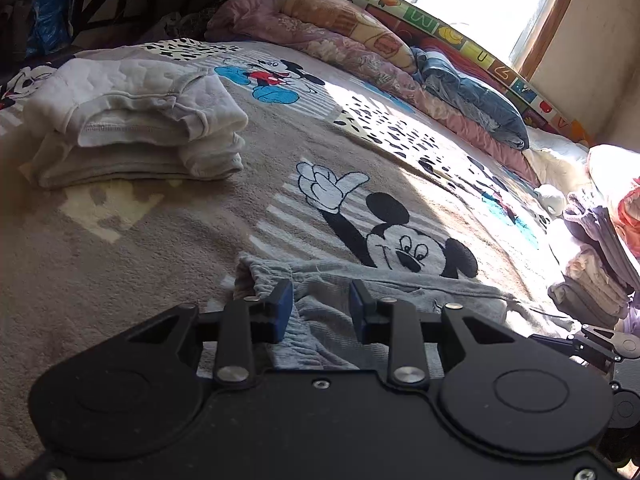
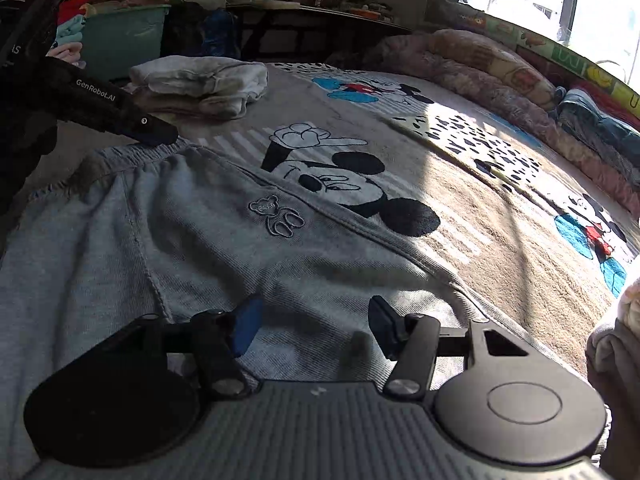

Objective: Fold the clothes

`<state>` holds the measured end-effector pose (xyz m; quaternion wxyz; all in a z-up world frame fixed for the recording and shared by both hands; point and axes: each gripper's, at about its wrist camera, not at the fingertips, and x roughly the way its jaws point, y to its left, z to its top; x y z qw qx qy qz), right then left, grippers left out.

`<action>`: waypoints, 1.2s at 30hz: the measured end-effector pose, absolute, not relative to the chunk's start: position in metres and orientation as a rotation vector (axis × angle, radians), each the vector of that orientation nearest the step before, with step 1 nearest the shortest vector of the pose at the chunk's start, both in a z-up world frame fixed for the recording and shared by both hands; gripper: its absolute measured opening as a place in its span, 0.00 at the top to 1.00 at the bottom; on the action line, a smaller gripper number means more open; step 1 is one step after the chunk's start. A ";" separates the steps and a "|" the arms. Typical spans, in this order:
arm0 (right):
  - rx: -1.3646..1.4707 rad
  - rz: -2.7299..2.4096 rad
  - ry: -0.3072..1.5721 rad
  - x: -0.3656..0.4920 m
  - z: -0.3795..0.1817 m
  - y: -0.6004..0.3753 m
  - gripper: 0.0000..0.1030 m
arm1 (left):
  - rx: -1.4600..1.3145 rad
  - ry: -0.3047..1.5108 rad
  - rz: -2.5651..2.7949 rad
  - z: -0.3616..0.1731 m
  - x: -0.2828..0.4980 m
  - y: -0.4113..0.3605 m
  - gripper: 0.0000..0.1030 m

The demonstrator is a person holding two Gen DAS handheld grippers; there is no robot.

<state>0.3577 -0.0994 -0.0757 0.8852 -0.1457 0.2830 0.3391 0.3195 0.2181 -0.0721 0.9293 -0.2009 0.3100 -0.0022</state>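
Bed blanket (image 2: 460, 184) is being lit by window (image 2: 600, 4) – grey pants (image 2: 208, 240) are being spread waistband-left, lengthwise L-R; both tongs (image 1: 321, 307) (image 2: 316, 326) are being held open.

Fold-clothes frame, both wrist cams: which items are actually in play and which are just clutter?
In play:
- grey pants, spread flat on the blanket
- left gripper, jaws open over the waistband end
- right gripper, jaws open over the pants

Lying about:
- folded white stack, already done
- rolled quilts by the window
- teal bin
- cluttered table
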 end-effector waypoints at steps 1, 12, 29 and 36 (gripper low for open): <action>-0.276 0.682 0.565 0.357 -0.072 -0.107 0.45 | -0.413 0.625 -0.011 -0.071 0.319 0.217 0.72; 0.106 0.278 0.711 0.426 -0.101 -0.240 0.39 | -0.388 0.615 -0.045 -0.069 0.320 0.207 0.72; -0.083 0.375 0.644 0.413 -0.082 -0.191 0.48 | -0.370 0.616 -0.061 -0.068 0.321 0.201 0.72; -0.555 0.546 0.678 0.376 -0.103 -0.100 0.56 | -0.360 0.605 -0.074 -0.065 0.318 0.197 0.72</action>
